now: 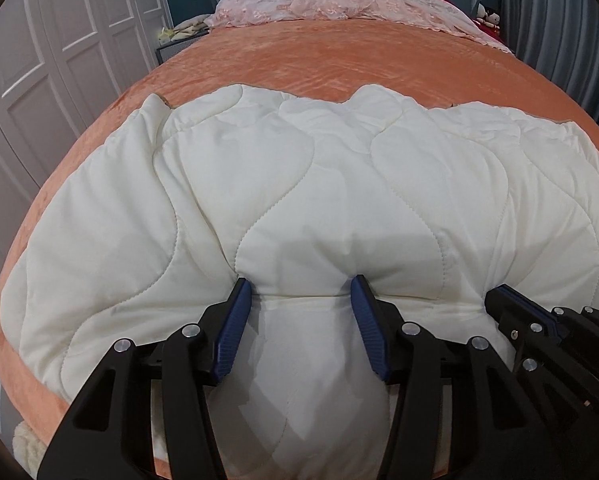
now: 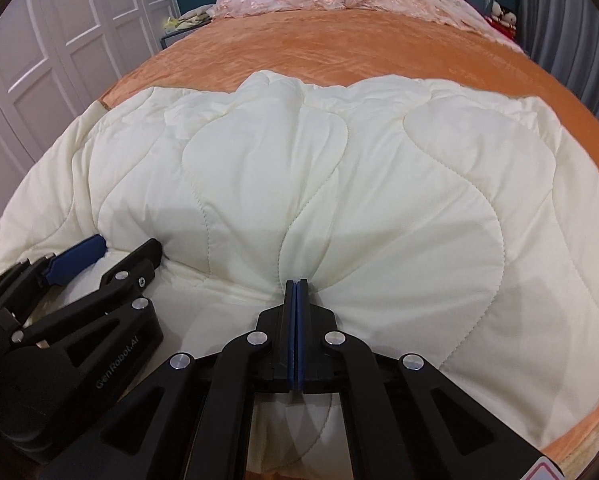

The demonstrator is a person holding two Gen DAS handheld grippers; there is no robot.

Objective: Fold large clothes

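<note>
A cream quilted comforter (image 1: pixel 299 180) (image 2: pixel 379 200) lies spread over the near half of the bed. My left gripper (image 1: pixel 299 290) (image 2: pixel 129 248) straddles a thick bunched fold at the quilt's near edge. Its blue pads (image 1: pixel 239 300) press into both sides of that fold, and creases run out from them. Just to its right, my right gripper (image 2: pixel 296 283) (image 1: pixel 495 298) has its pads together on a thin pinch of the same edge, with wrinkles fanning from the tips. Both point down at the bed.
The bed has an orange plush cover (image 1: pixel 299 60) (image 2: pixel 339 48), with a pink lace spread (image 1: pixel 339 4) heaped at the headboard. White wardrobe doors (image 1: pixel 59 40) stand at the left, a grey curtain (image 1: pixel 559 20) at the right, and a bedside table (image 1: pixel 171 46) at the far left.
</note>
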